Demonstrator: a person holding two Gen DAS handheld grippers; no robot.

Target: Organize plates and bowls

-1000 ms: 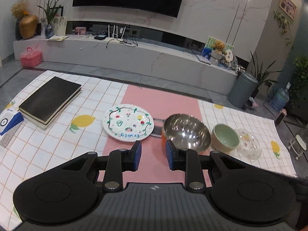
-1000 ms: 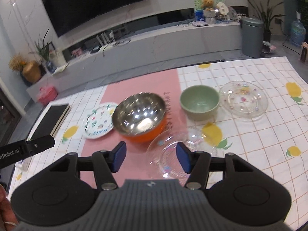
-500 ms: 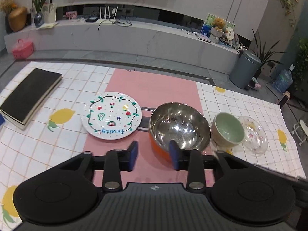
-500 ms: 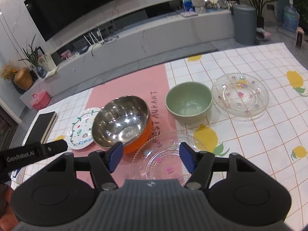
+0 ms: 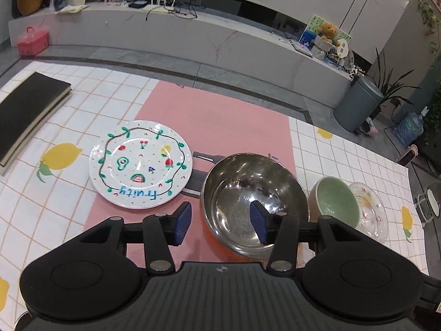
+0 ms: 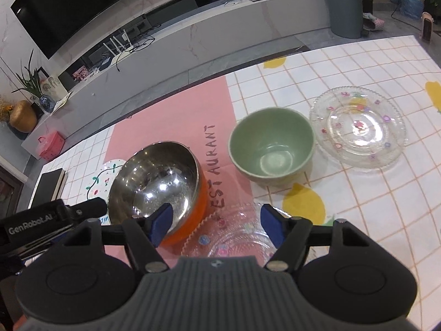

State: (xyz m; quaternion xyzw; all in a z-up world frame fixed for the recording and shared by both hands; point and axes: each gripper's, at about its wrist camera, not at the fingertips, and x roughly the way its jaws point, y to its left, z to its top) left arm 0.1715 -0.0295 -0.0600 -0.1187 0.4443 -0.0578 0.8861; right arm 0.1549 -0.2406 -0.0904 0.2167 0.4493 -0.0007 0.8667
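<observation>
A steel bowl with an orange outside (image 5: pixel 255 201) (image 6: pixel 157 187) sits on the pink mat. A white "Fruity" plate (image 5: pixel 140 164) (image 6: pixel 102 179) lies to its left. A green bowl (image 5: pixel 336 202) (image 6: pixel 271 144) stands to its right, with a clear glass plate (image 5: pixel 369 211) (image 6: pixel 358 129) beyond it. A second clear glass plate (image 6: pixel 234 237) lies near the front. My left gripper (image 5: pixel 220 222) is open, its fingers straddling the steel bowl's left rim. My right gripper (image 6: pixel 216 227) is open just above the near glass plate.
A black book (image 5: pixel 27 115) lies at the table's left. The checked lemon-print cloth (image 6: pixel 372 207) covers the table. The left gripper's body (image 6: pixel 41 226) shows at the left of the right wrist view. A grey bin (image 5: pixel 358 104) stands on the floor beyond the table.
Both grippers have moved forward and lower toward the dishes. My left gripper has opened wider and come to the steel bowl's rim. My right gripper has closed in over the near glass plate.
</observation>
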